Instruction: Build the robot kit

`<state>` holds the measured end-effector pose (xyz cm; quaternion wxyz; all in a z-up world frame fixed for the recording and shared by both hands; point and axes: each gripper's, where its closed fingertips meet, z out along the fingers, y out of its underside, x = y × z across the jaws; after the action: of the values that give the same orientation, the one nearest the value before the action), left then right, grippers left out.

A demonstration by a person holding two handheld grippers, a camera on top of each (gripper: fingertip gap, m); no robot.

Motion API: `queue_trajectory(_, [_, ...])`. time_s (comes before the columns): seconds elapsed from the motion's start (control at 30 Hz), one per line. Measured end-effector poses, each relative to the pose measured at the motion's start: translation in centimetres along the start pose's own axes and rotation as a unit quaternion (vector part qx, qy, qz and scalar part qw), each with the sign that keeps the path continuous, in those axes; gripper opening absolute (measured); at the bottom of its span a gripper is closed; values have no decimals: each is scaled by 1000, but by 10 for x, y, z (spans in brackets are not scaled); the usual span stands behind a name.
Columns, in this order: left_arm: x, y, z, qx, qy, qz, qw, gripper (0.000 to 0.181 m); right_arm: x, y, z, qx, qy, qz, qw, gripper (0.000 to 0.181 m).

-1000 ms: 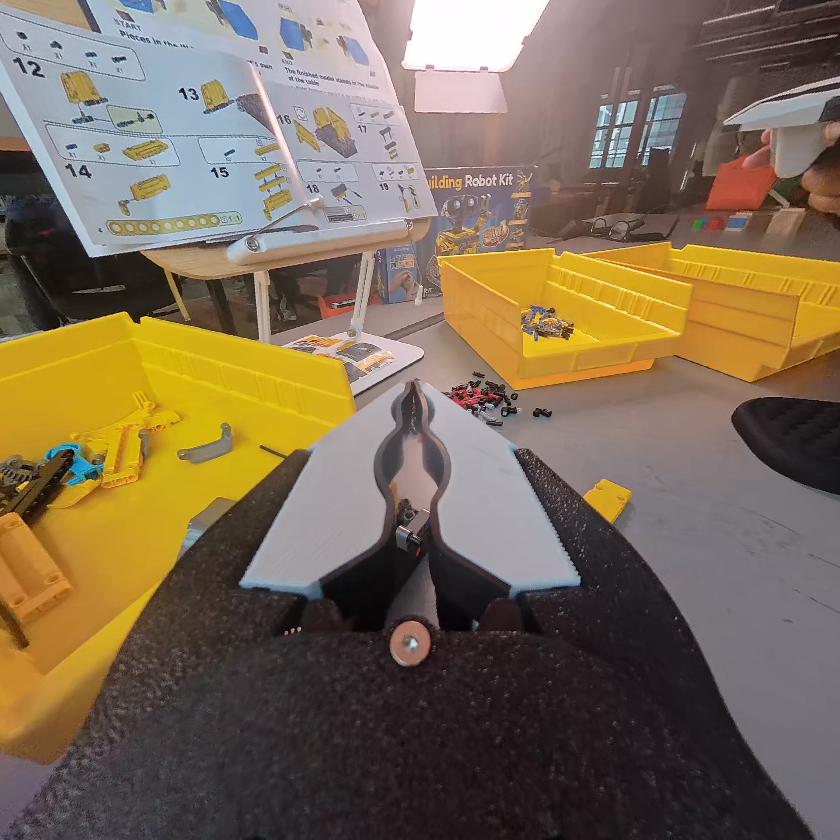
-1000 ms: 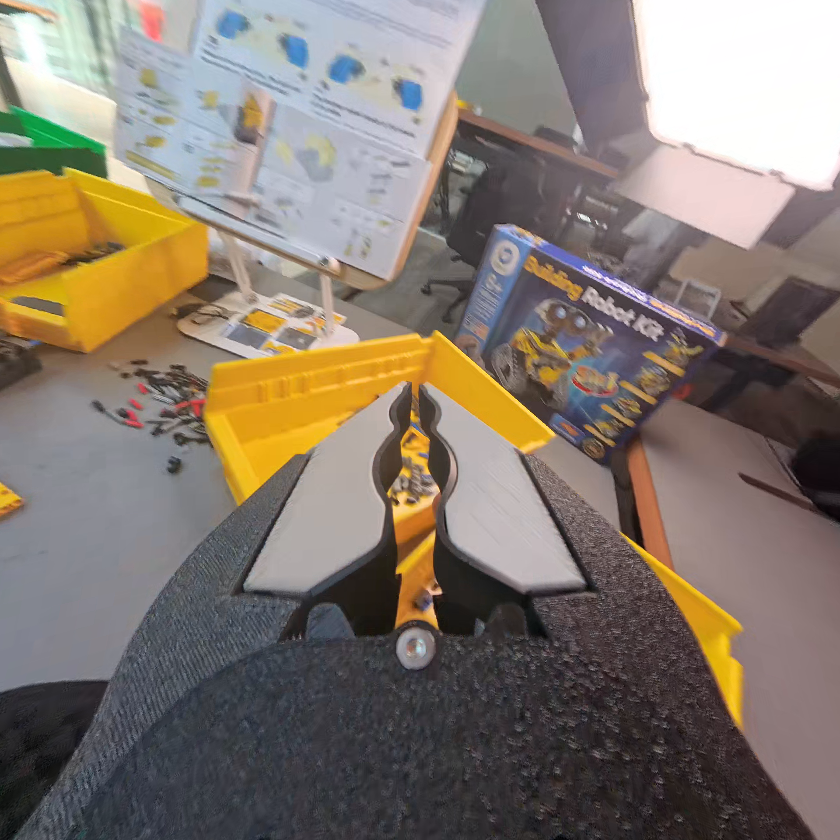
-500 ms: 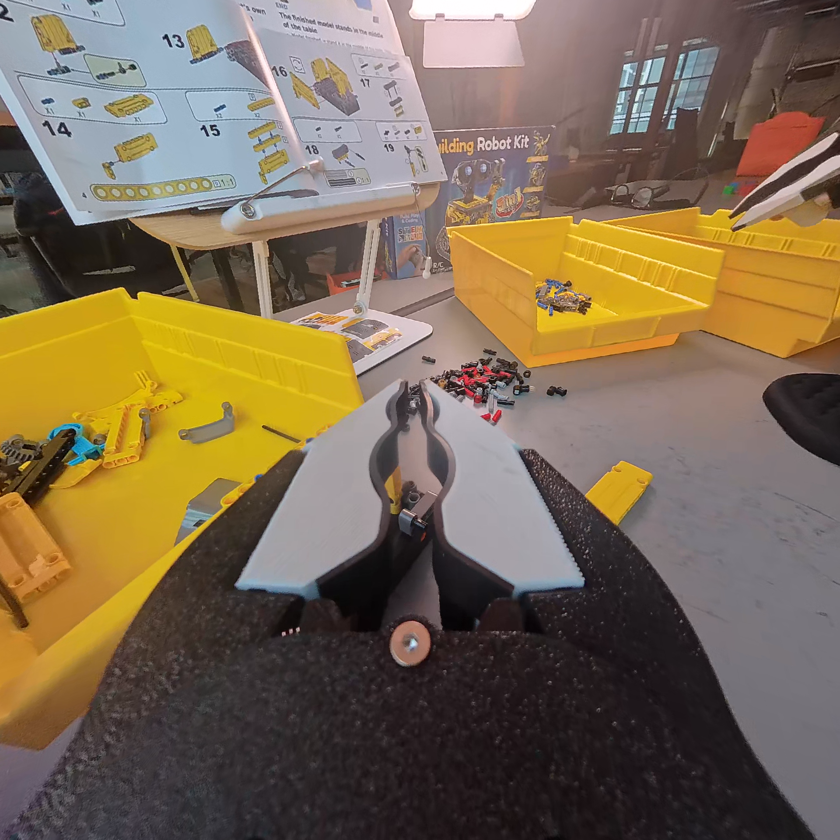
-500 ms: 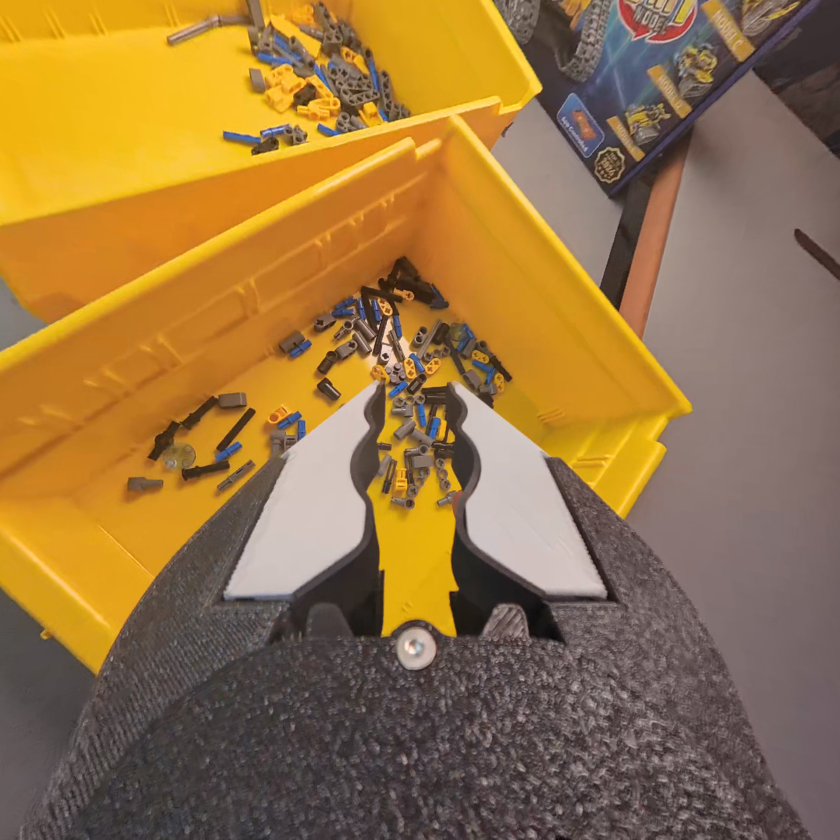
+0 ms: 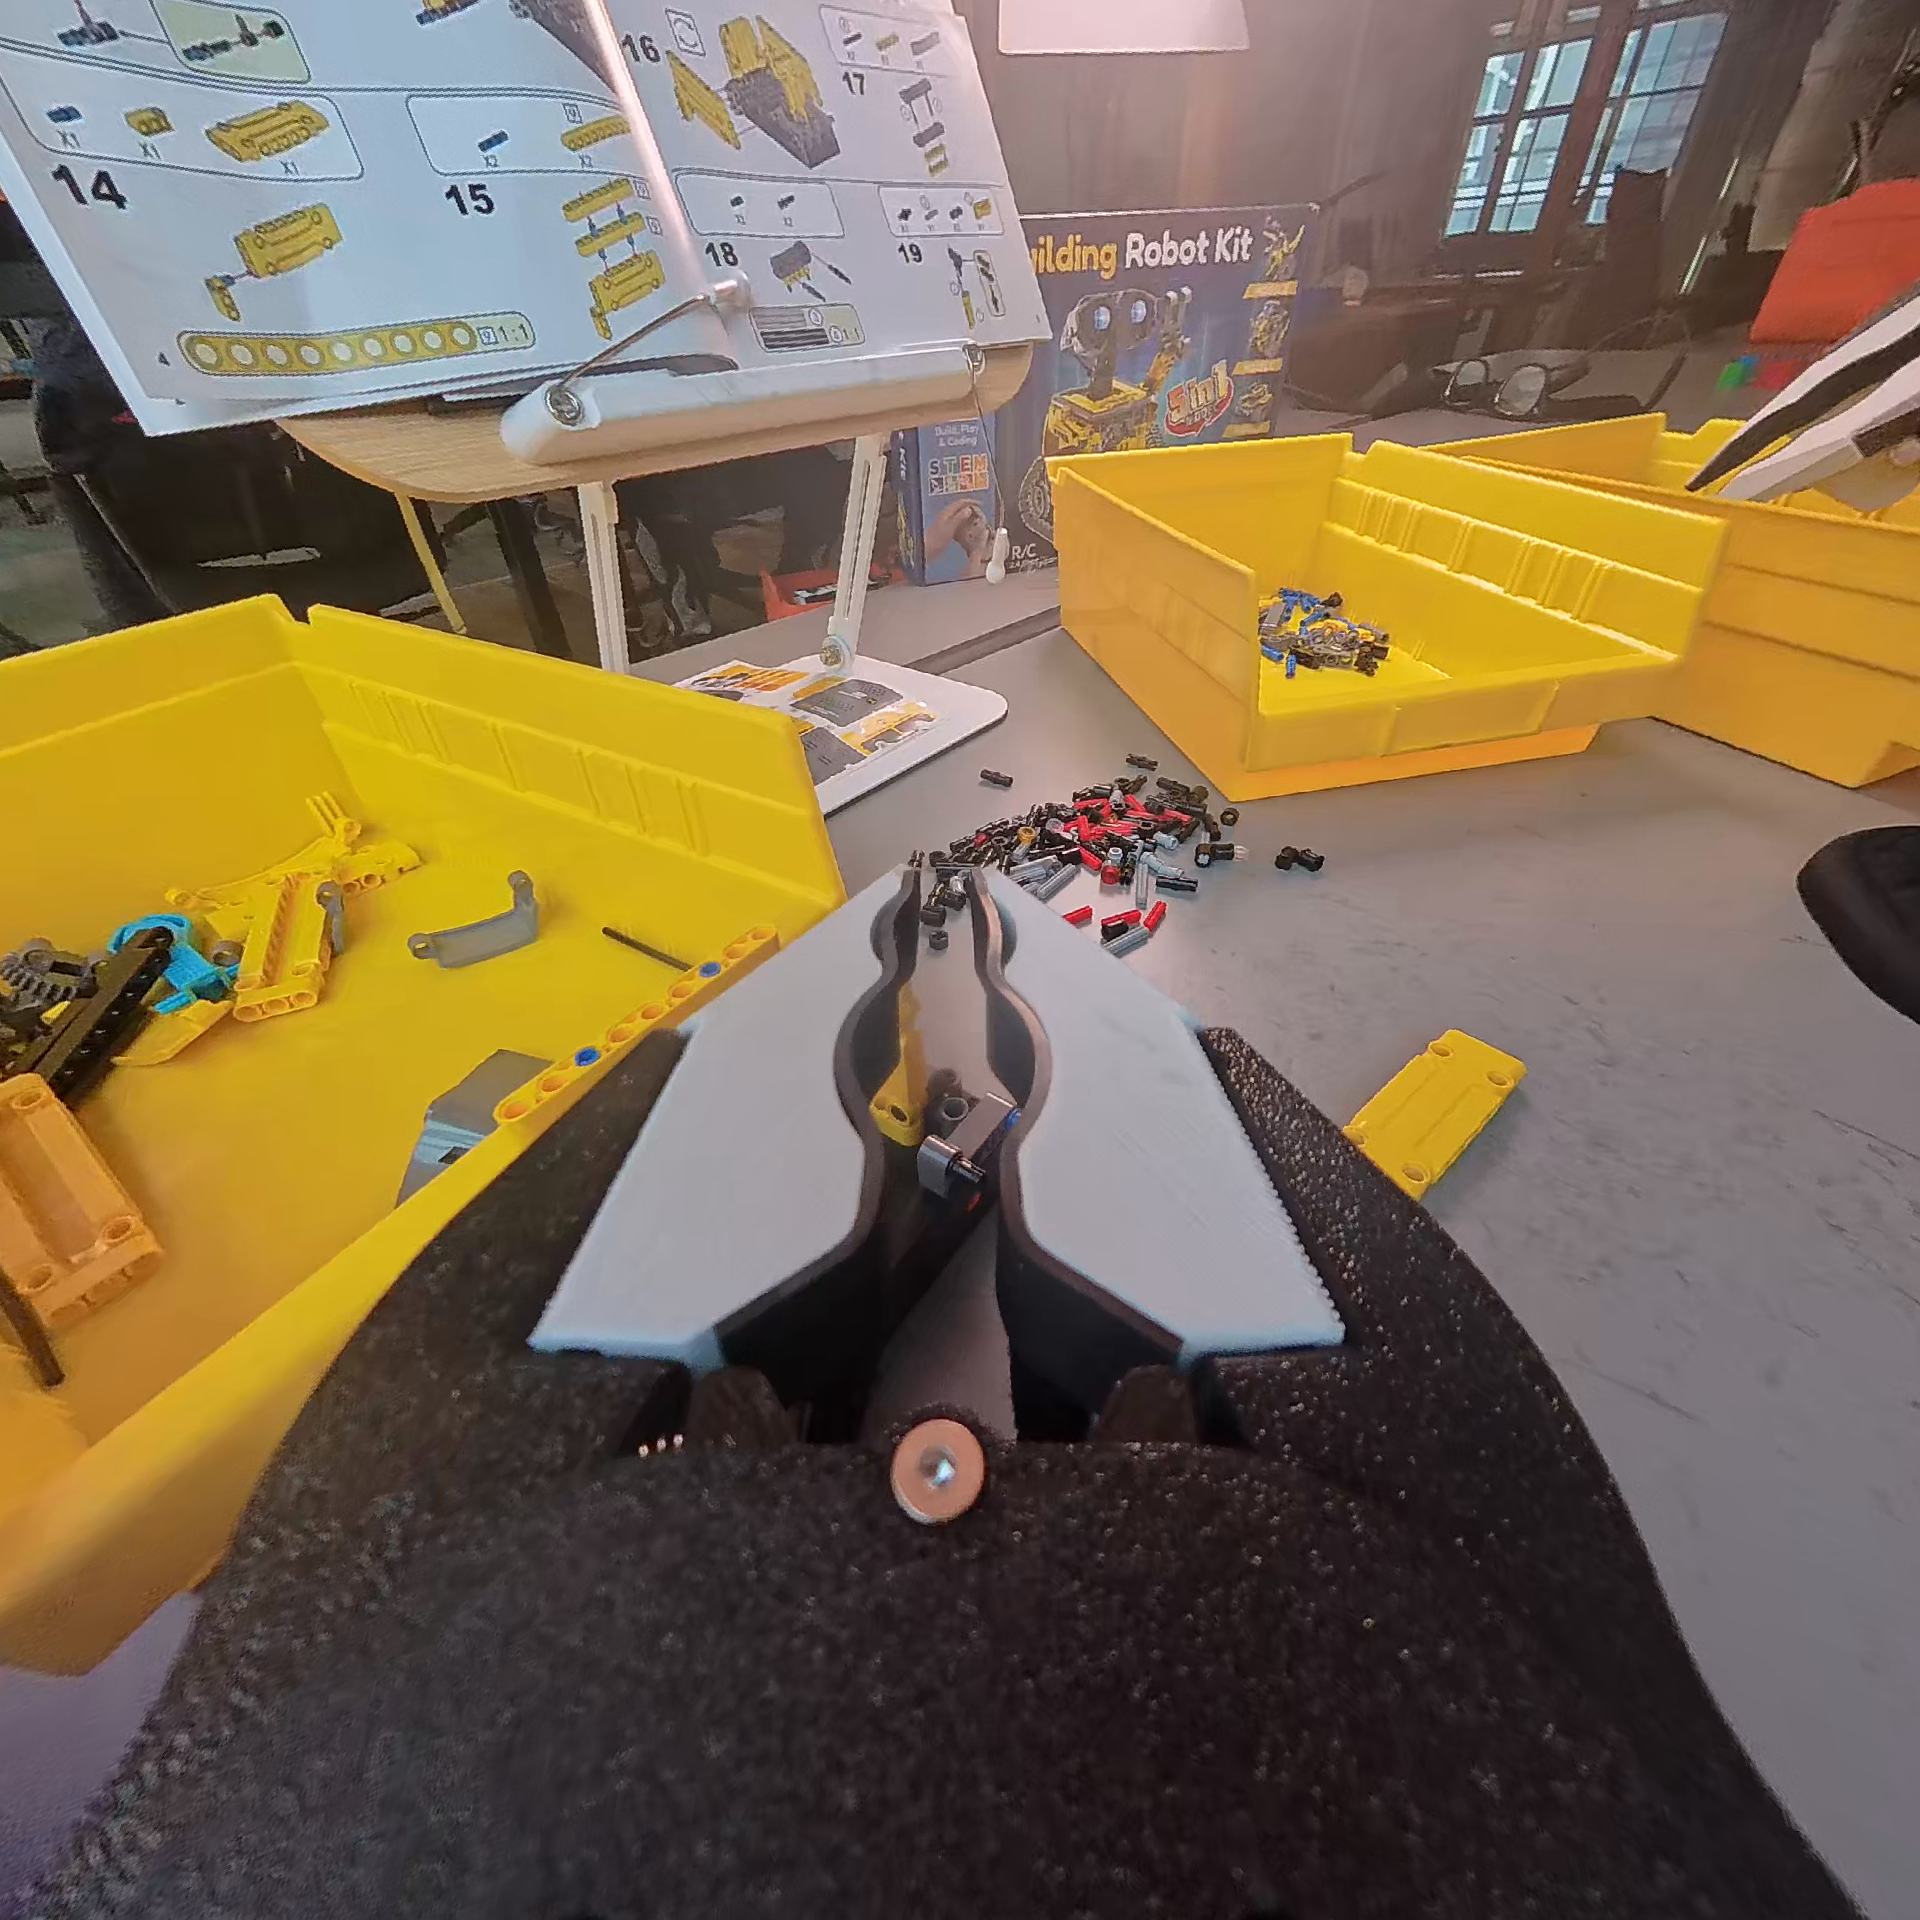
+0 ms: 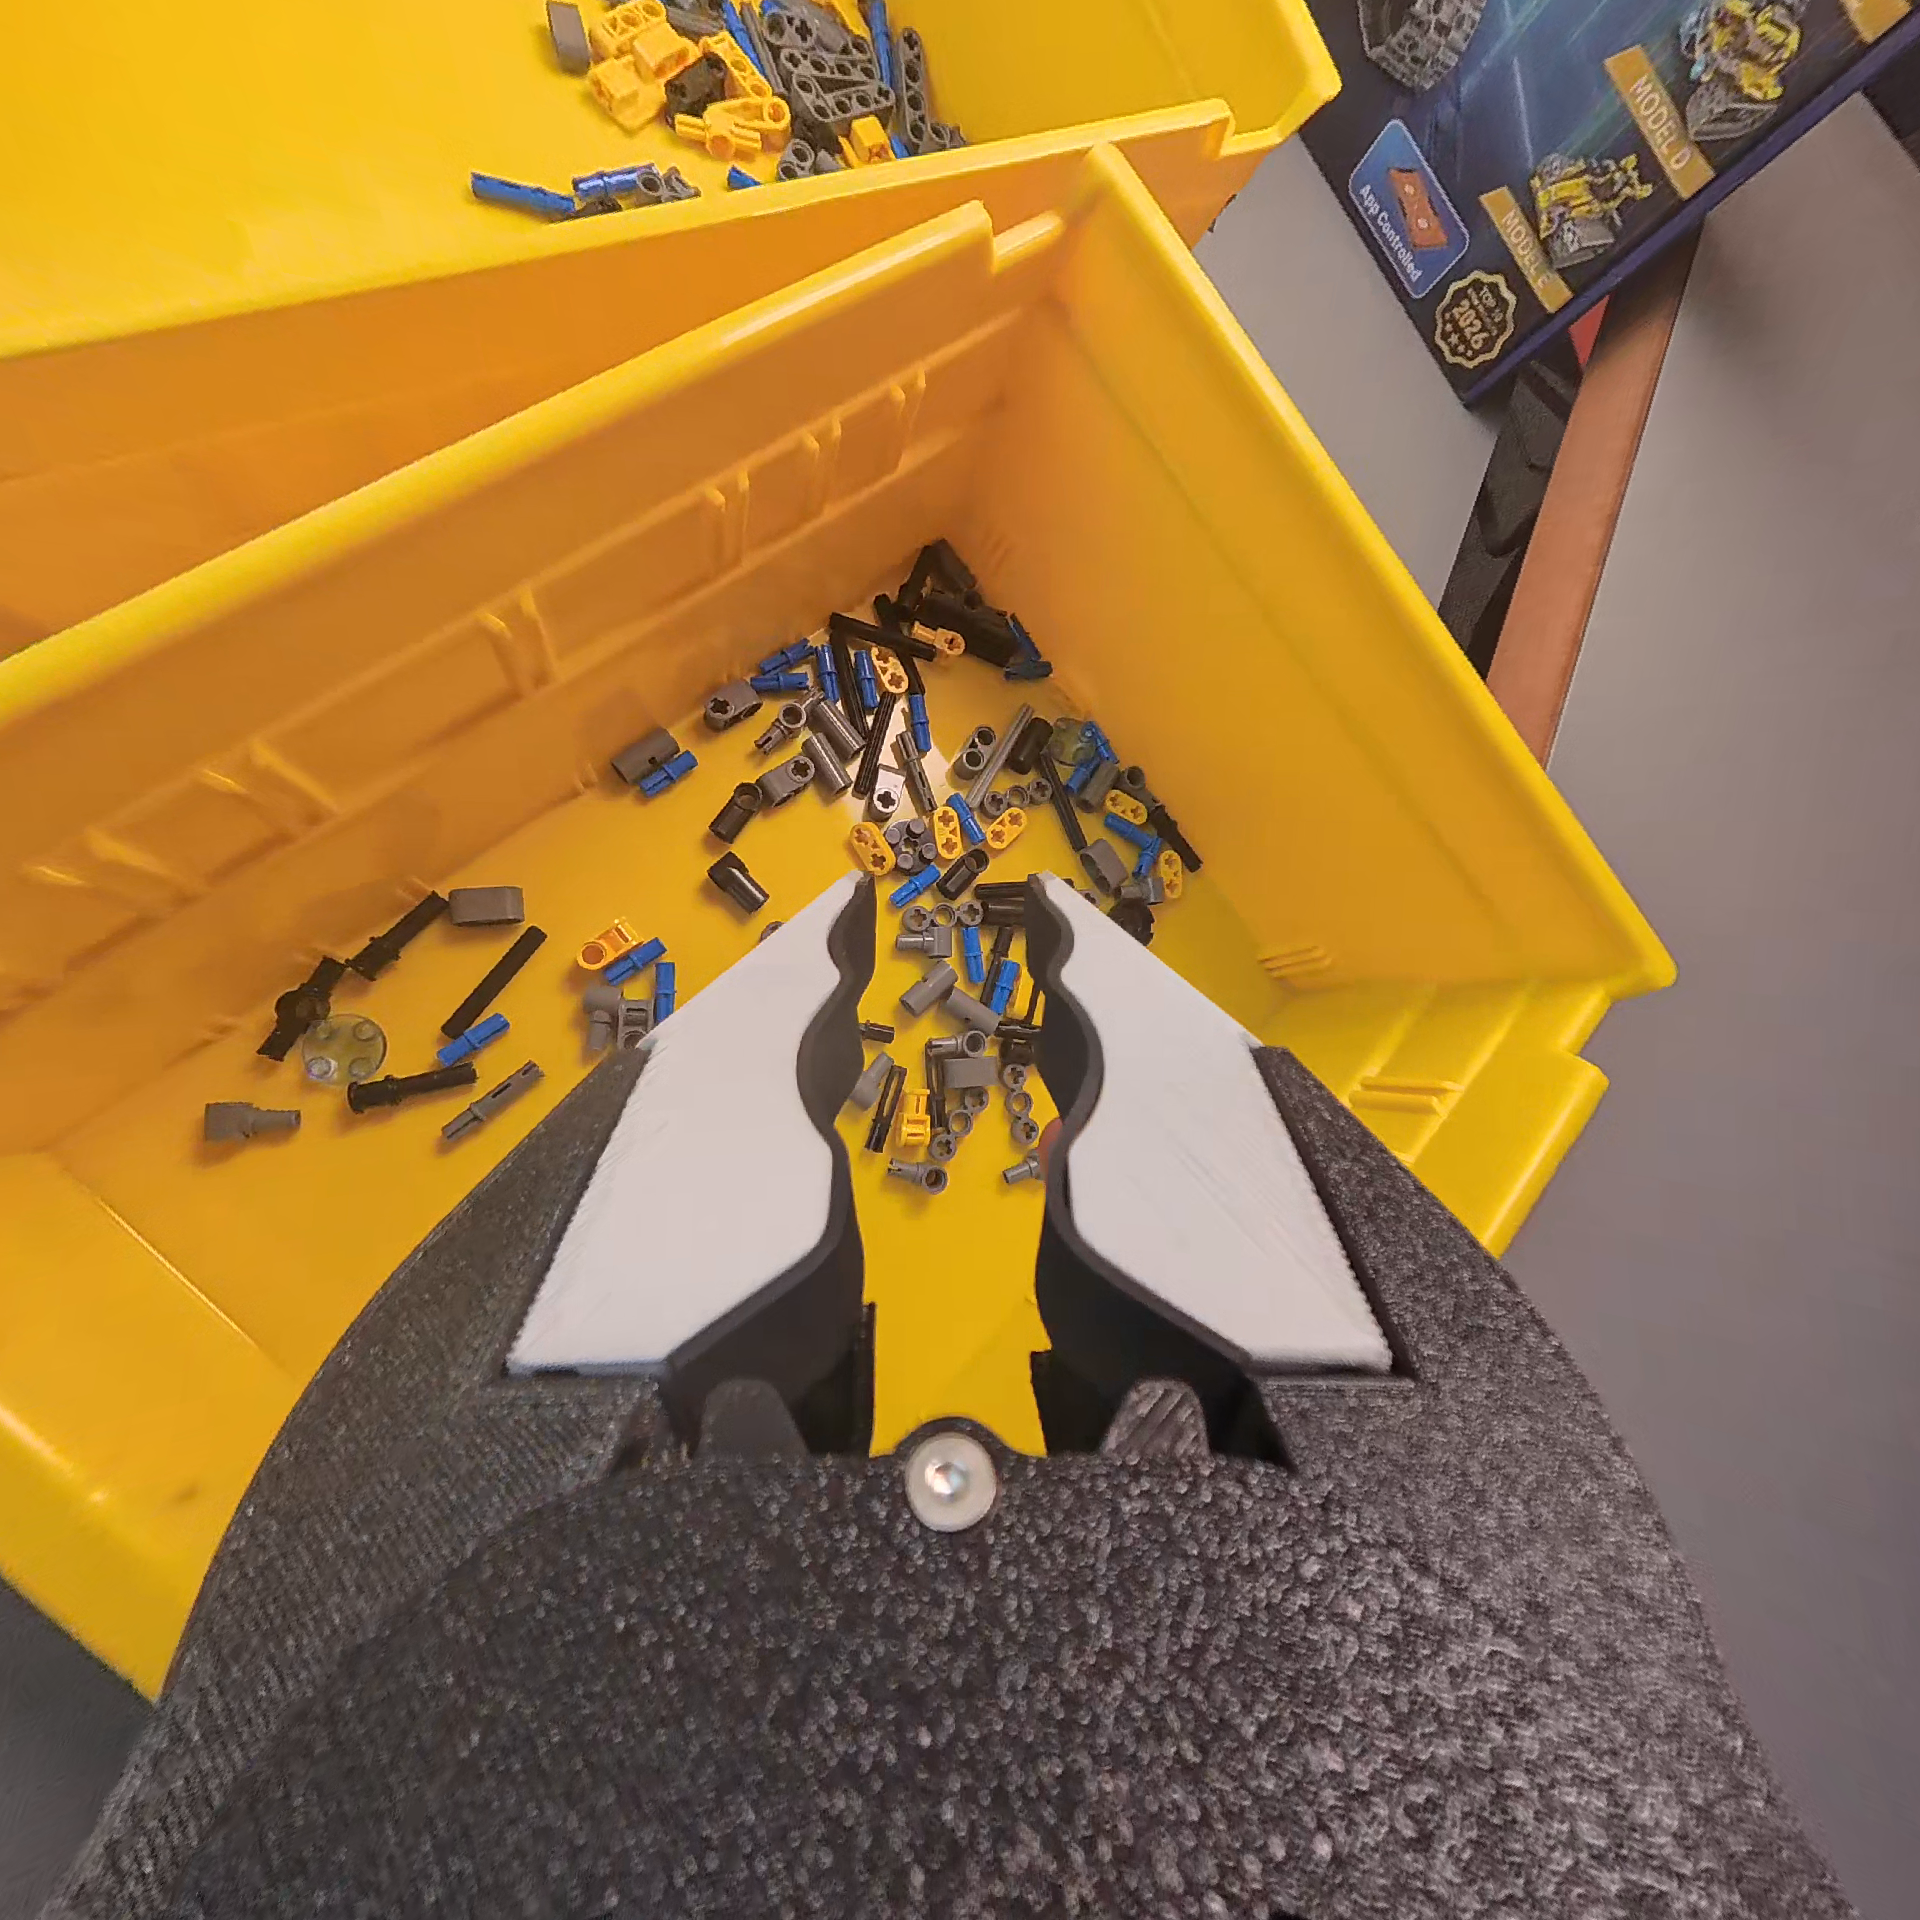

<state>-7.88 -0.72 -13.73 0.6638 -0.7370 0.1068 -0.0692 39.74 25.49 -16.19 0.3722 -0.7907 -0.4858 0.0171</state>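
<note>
The left tool (image 5: pixel 943 891) is pressed nearly together, pinching a small grey-and-black piece (image 5: pixel 961 1148) deep between its fingers, with a yellow beam (image 5: pixel 902 1081) caught alongside it. The piece looks light, stiff and smooth, so it could slip or twist; a hold across its flat sides seems safest. To the tool's left is a yellow bin (image 5: pixel 582 769) with larger yellow, grey and blue parts. To its right a yellow plate (image 5: pixel 1439 1107) lies flat on the grey table (image 5: pixel 1558 1351). Just ahead lies a scatter of black and red pins (image 5: pixel 1101 842), beyond them a second bin (image 5: pixel 1164 623), a manual (image 5: pixel 499 197) on a stand, and a kit box (image 5: pixel 1164 312).

The right tool (image 6: pixel 948 881) is spread, holding nothing, poised over a third bin (image 6: pixel 1299 665). Below its tips sits a heap of small connectors (image 6: pixel 966 935) in grey, blue, black and yellow. Past that bin's wall, a further bin (image 6: pixel 1143 135) holds more parts
</note>
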Motion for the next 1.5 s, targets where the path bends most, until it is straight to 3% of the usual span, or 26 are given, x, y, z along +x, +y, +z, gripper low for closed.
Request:
queue_trajectory(0.17, [2, 4, 3, -10, 1, 9, 1000, 11, 0, -21, -9, 39, 5, 1, 999, 28])
queue_trajectory(0.37, [2, 6, 6, -20, -1, 12, 1000, 13, -26, -103, -31, 131, -46, -15, 990, 26])
queue_trajectory(0.47, [1, 6, 6, -20, -2, 8, 1000, 13, -47, -140, -24, 124, -70, -73, 987, 26])
queue_trajectory(0.57, [2, 5, 5, -16, 2, 7, 1000, 13, -70, -164, 3, 86, -116, -127, 981, 26])
queue_trajectory(0.67, [5, 5, 4, -15, 10, 8, 1000, 14, -89, -164, 46, 10, -160, -214, 964, 26])
queue_trajectory(0.77, [7, 5, 3, -14, 20, 6, 1000, 15, -106, -148, 88, -51, -196, -340, 918, 21])
queue_trajectory(0.9, [8, 5, 1, -14, 30, 0, 999, 15, -108, -128, 127, -127, -207, -416, 876, 22])
queue_trajectory(1.13, [3, 5, 1, -13, 39, -32, 999, 16, -113, -120, 149, -165, -241, -425, 857, 16])
queue_trajectory(1.27, [1, 6, 1, -13, 41, -43, 998, 16, -115, -116, 147, -175, -271, -399, 858, 5])
queue_trajectory(1.5, [1, 5, 0, -13, 45, -46, 998, 17, -115, -116, 147, -181, -283, -375, 864, 4])
